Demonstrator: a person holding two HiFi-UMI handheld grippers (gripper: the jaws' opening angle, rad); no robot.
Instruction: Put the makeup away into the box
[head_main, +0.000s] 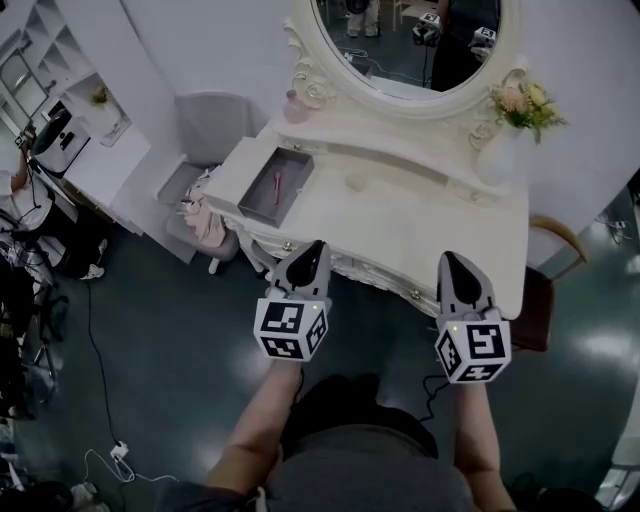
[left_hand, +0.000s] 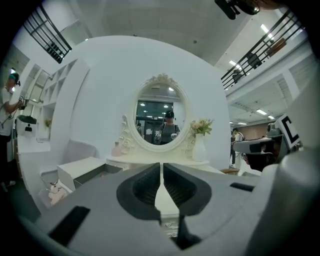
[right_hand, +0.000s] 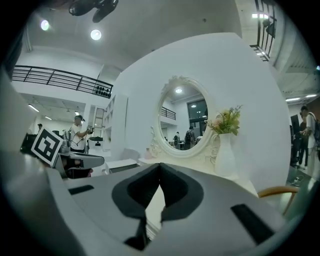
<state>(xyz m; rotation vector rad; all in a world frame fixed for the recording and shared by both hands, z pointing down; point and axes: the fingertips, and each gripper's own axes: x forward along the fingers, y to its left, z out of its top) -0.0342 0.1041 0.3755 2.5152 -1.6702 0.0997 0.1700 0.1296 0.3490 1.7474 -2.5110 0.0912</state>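
— Colour of the table (head_main: 400, 215) and mirror frame (head_main: 305, 70)?
— Cream white, both. Grey inside the box (head_main: 262, 195), with a pink stick (head_main: 277, 186) in it.
— And the flowers (head_main: 525, 100)?
— Pink and yellow, green leaves, in a white vase (head_main: 497, 155). Dark teal floor (head_main: 160, 330). Grey left gripper (head_main: 312, 247) and right gripper (head_main: 452, 260), black-and-white square markers on both

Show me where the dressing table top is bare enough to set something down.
Widest bare patch: the white dressing table's front half, between the open grey box at left and the white flower vase at right. Crowded: back strip below the oval mirror, with a pink bottle and a small pale item.
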